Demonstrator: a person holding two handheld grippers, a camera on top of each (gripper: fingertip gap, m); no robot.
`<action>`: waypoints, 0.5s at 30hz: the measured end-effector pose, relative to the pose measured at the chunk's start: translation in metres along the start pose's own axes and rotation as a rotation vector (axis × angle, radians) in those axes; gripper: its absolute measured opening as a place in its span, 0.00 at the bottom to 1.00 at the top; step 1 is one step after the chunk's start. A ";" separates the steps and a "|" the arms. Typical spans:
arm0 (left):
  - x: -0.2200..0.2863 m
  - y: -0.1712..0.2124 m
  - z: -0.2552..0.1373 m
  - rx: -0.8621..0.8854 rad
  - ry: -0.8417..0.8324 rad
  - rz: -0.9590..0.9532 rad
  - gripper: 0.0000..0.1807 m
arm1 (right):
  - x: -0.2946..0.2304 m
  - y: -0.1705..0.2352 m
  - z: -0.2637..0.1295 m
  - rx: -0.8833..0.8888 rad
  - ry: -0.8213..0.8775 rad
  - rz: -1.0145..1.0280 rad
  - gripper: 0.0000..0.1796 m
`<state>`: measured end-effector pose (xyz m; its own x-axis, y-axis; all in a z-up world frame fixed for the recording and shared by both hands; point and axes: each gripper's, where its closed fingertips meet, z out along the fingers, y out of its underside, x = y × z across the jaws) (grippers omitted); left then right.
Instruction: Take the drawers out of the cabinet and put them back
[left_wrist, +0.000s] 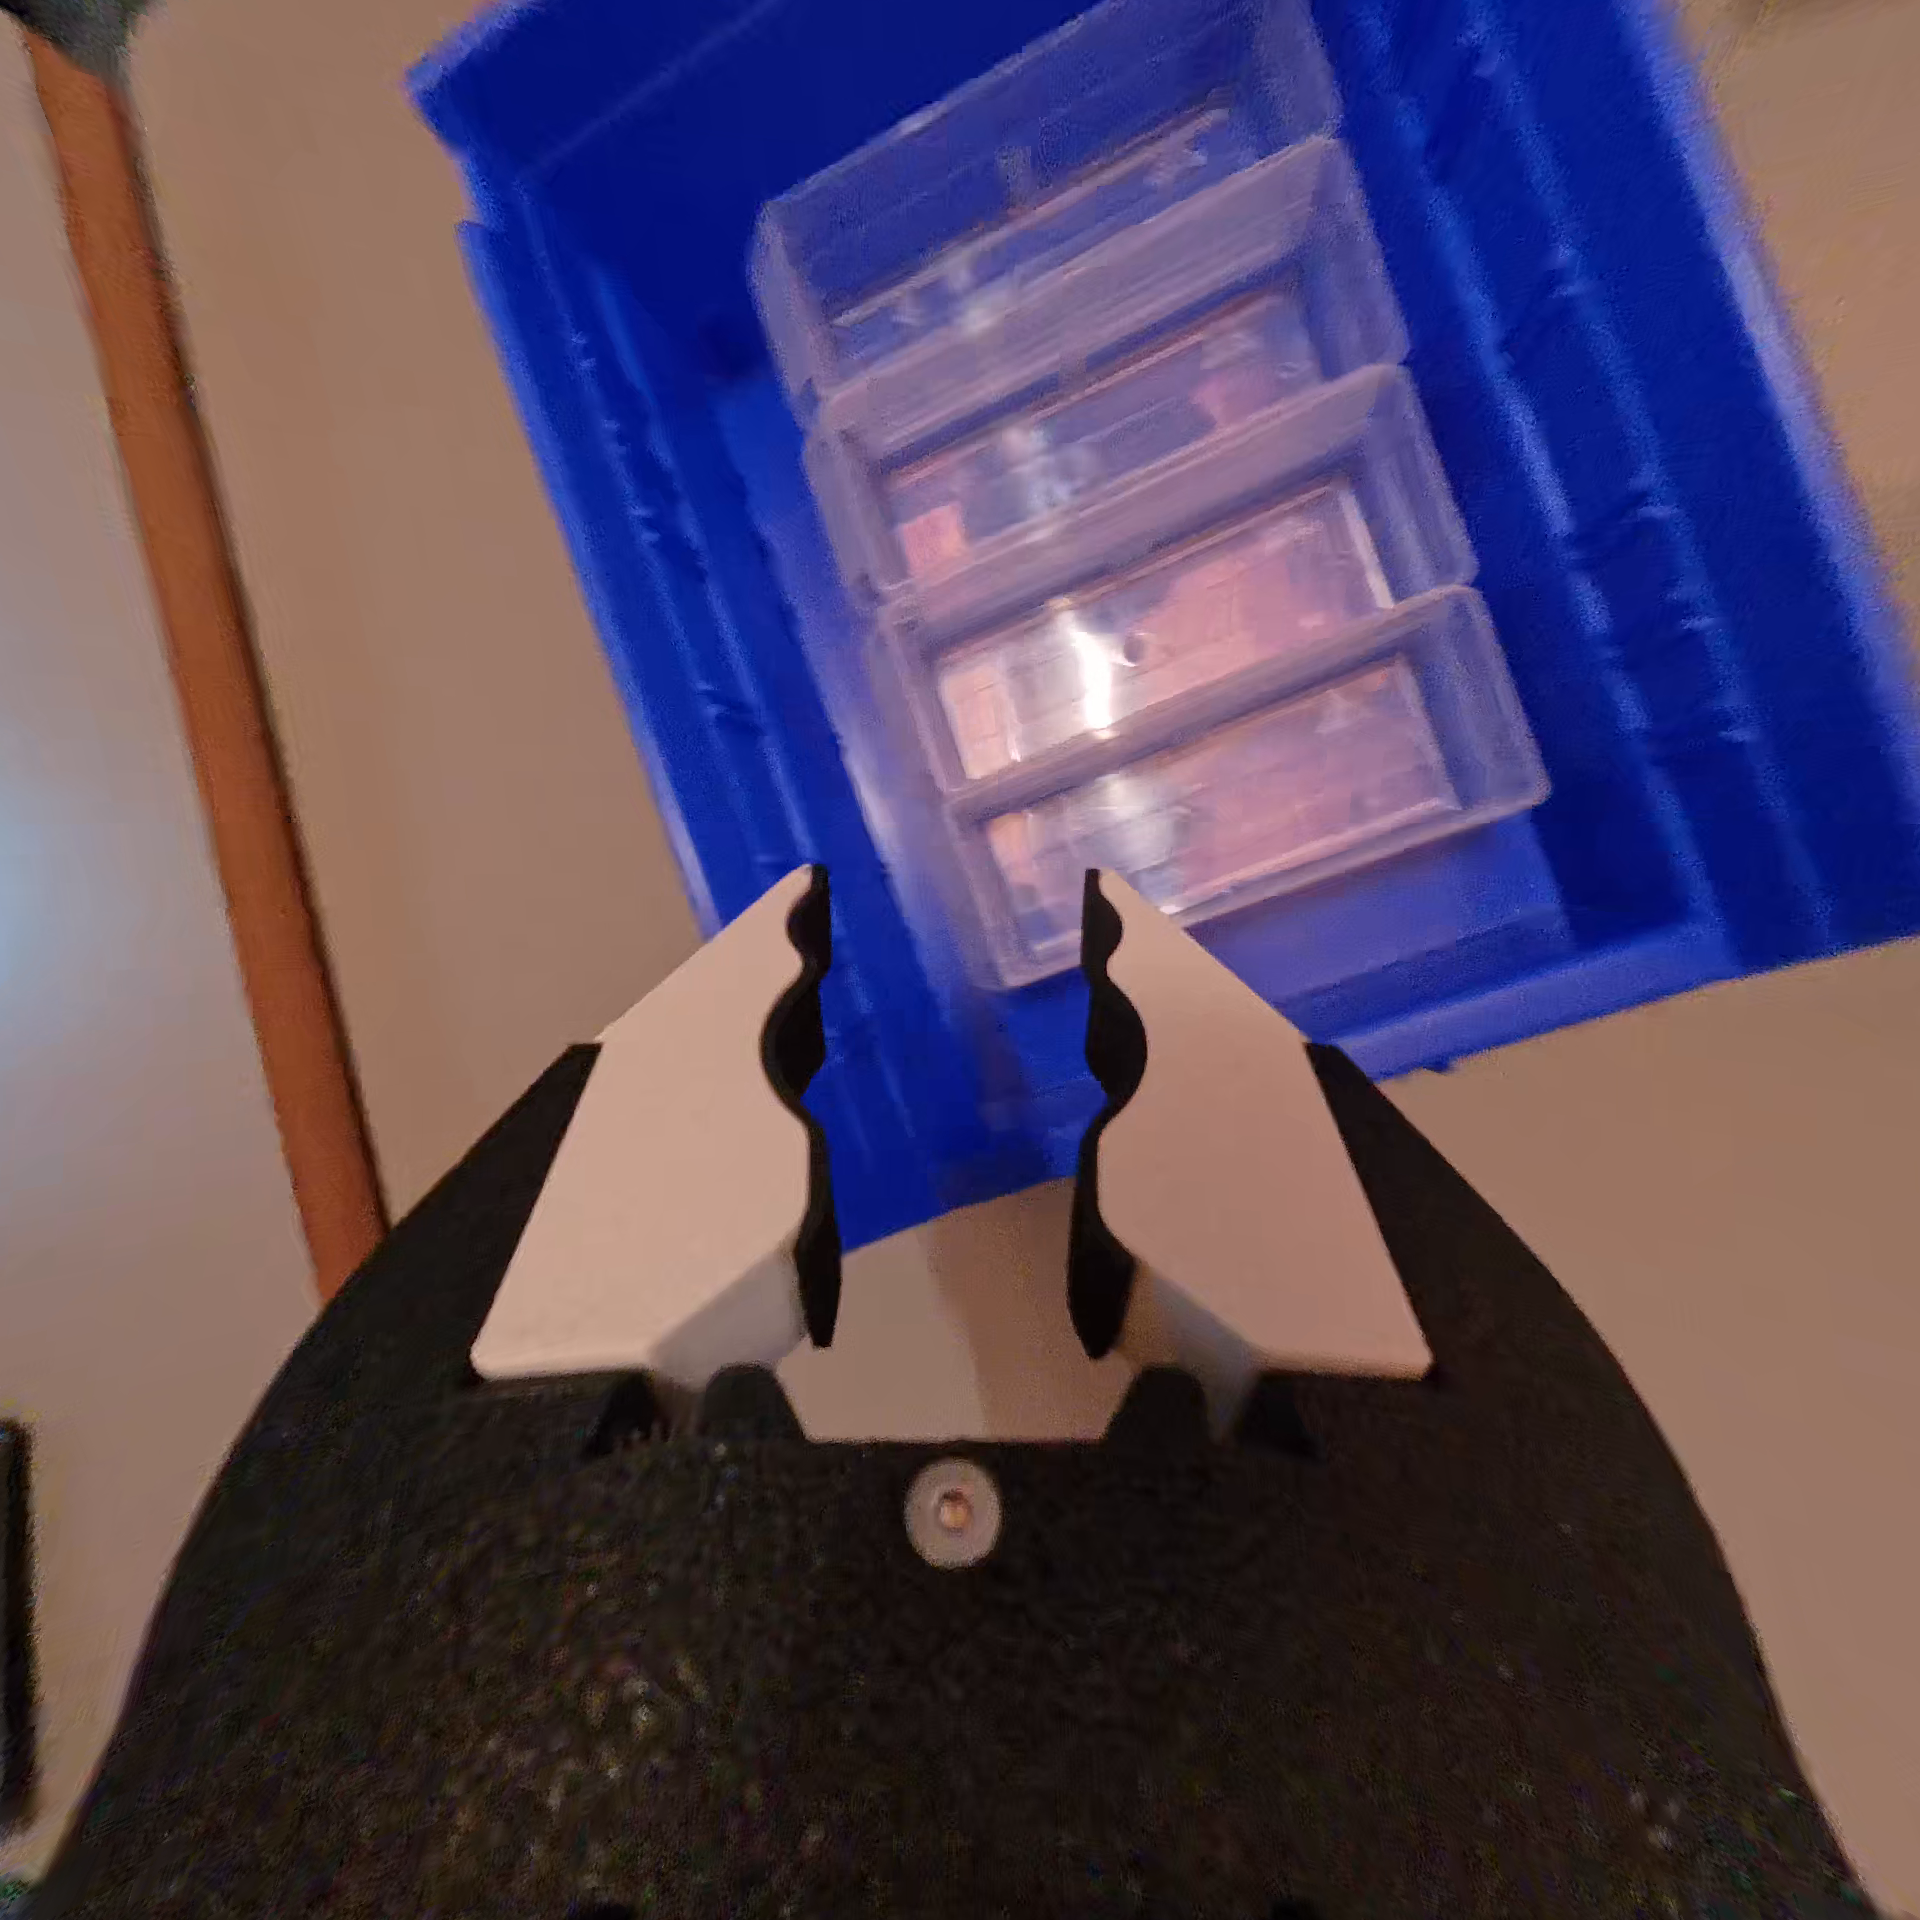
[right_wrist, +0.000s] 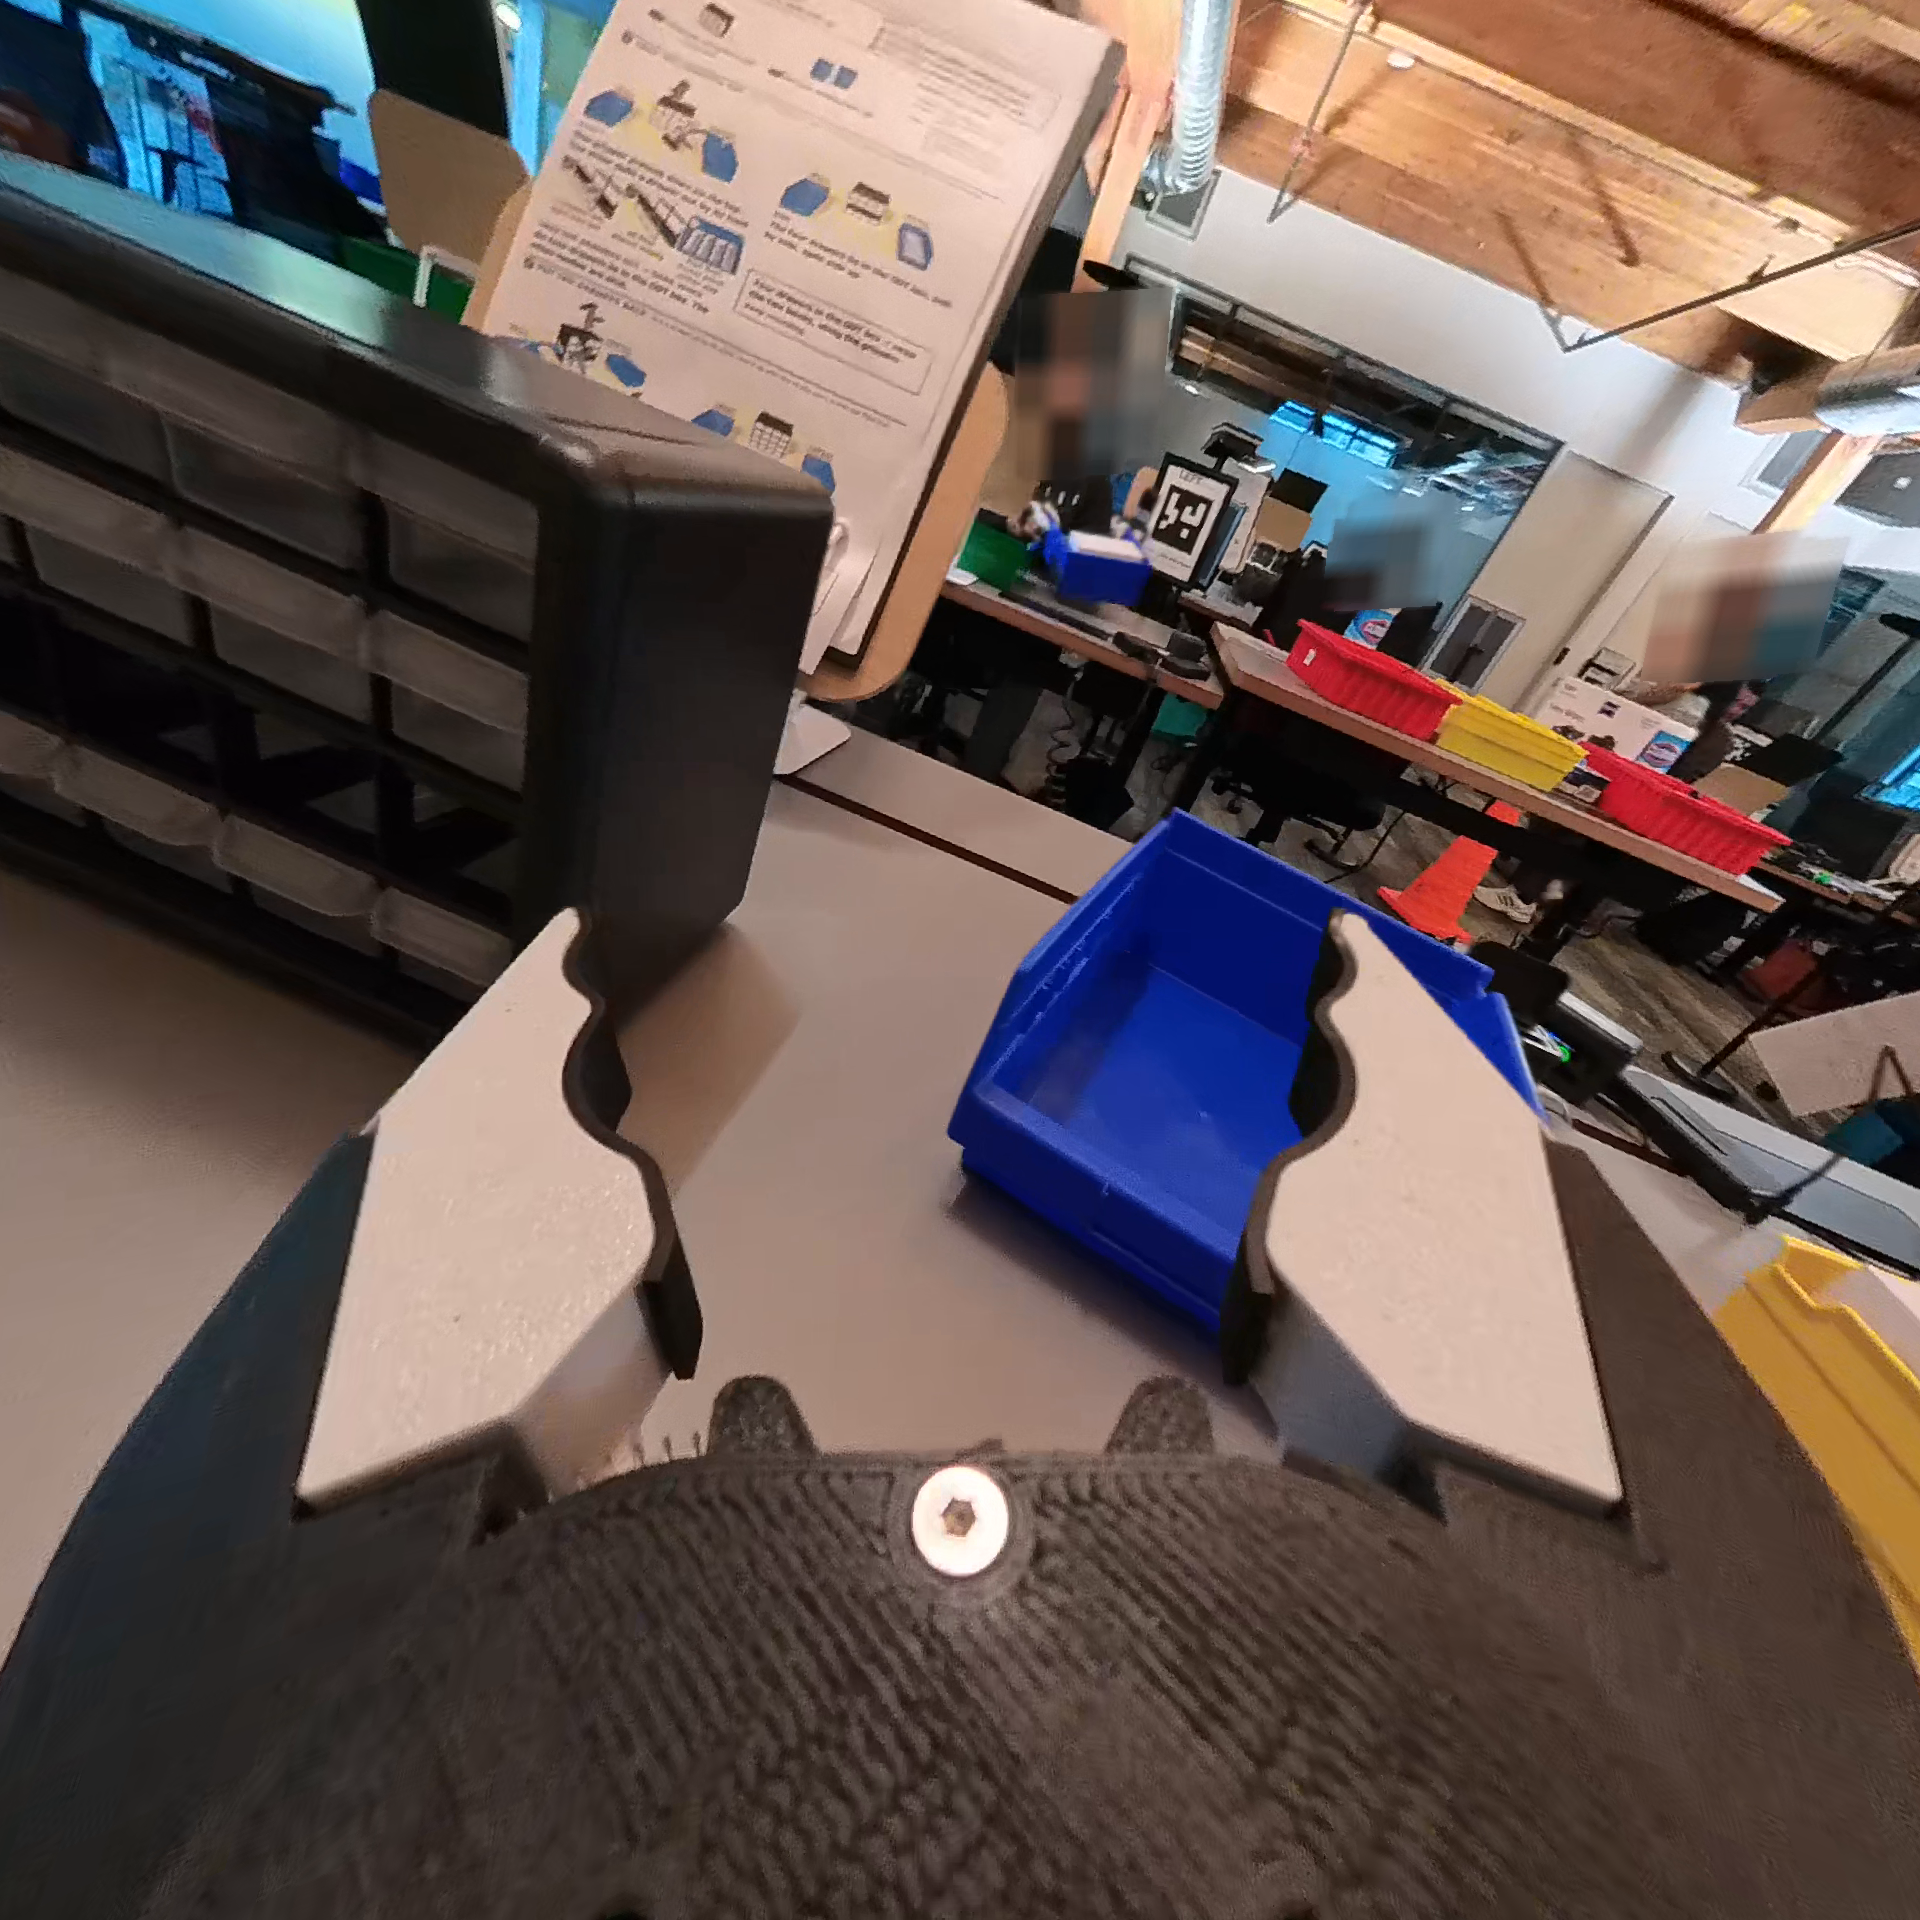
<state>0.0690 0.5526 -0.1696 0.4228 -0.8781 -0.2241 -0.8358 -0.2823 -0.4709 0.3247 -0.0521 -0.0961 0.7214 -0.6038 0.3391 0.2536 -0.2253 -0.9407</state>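
In the left wrist view, several clear plastic drawers (left_wrist: 1132, 582) lie side by side, open side up, in a blue bin (left_wrist: 582, 416) on the table. My left gripper (left_wrist: 956, 878) is open and empty, hovering over the near end of that bin by the closest drawer. In the right wrist view, the black cabinet (right_wrist: 665, 665) stands at the left with clear drawers (right_wrist: 281, 644) in most slots and some dark empty slots (right_wrist: 291, 769) in a lower row. My right gripper (right_wrist: 958, 923) is open and empty, above the table between the cabinet and an empty blue bin (right_wrist: 1132, 1091).
A yellow bin (right_wrist: 1829, 1382) sits at the right edge. A printed instruction sheet (right_wrist: 790, 239) stands on a board behind the cabinet. A brown table edge (left_wrist: 197, 623) runs left of the bin with drawers. Other tables with red and yellow trays and people are far behind.
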 end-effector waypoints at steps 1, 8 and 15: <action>0.011 0.000 -0.001 -0.018 0.047 -0.004 0.27 | -0.004 -0.001 0.001 -0.008 -0.018 -0.009 0.72; 0.028 0.020 0.016 -0.204 0.203 -0.079 0.28 | -0.040 -0.020 -0.001 -0.042 -0.227 -0.155 0.02; 0.021 0.037 0.023 -0.222 0.190 -0.073 0.27 | -0.033 -0.087 0.049 -0.227 -0.407 0.002 0.00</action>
<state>0.0550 0.5325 -0.2117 0.4286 -0.9032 -0.0227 -0.8707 -0.4062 -0.2771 0.3101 0.0251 -0.0256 0.9274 -0.2658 0.2631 0.1370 -0.4130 -0.9003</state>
